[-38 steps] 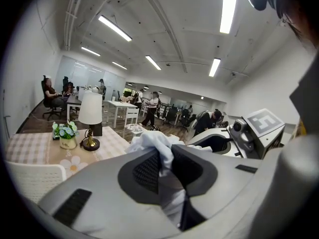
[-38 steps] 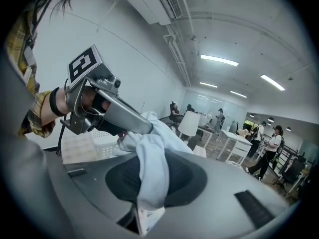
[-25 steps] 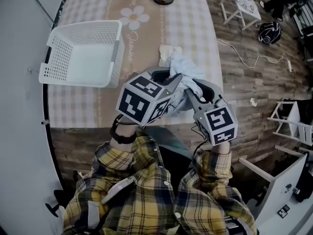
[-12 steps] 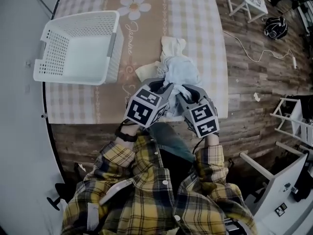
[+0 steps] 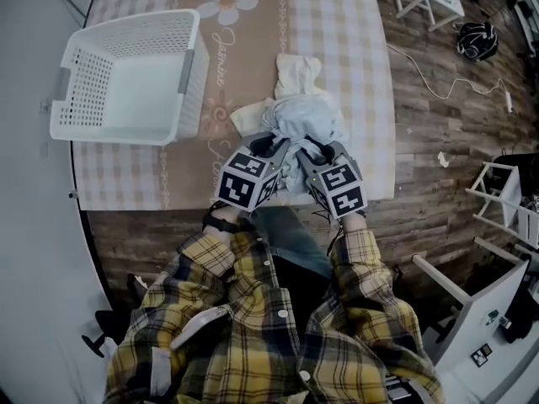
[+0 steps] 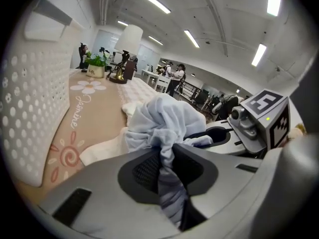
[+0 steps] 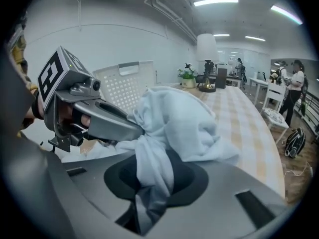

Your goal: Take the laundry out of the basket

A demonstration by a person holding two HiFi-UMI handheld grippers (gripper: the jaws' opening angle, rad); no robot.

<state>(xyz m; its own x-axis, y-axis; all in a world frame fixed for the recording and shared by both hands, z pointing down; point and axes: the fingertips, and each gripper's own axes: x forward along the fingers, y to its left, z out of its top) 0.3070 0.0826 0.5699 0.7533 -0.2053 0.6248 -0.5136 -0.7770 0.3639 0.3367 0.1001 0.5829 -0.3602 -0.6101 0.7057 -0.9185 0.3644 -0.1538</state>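
Right of the basket (image 5: 187,70), the left gripper (image 5: 271,147) and right gripper (image 5: 315,151) are both clamped on one blue cloth (image 5: 300,120) — bunched up, touching a cream cloth (image 5: 296,71).

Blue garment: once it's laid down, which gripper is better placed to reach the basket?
Left, probably. The left gripper is nearer the white basket; the right gripper would have to cross it. Both are shut on the blue garment, so either must release first.
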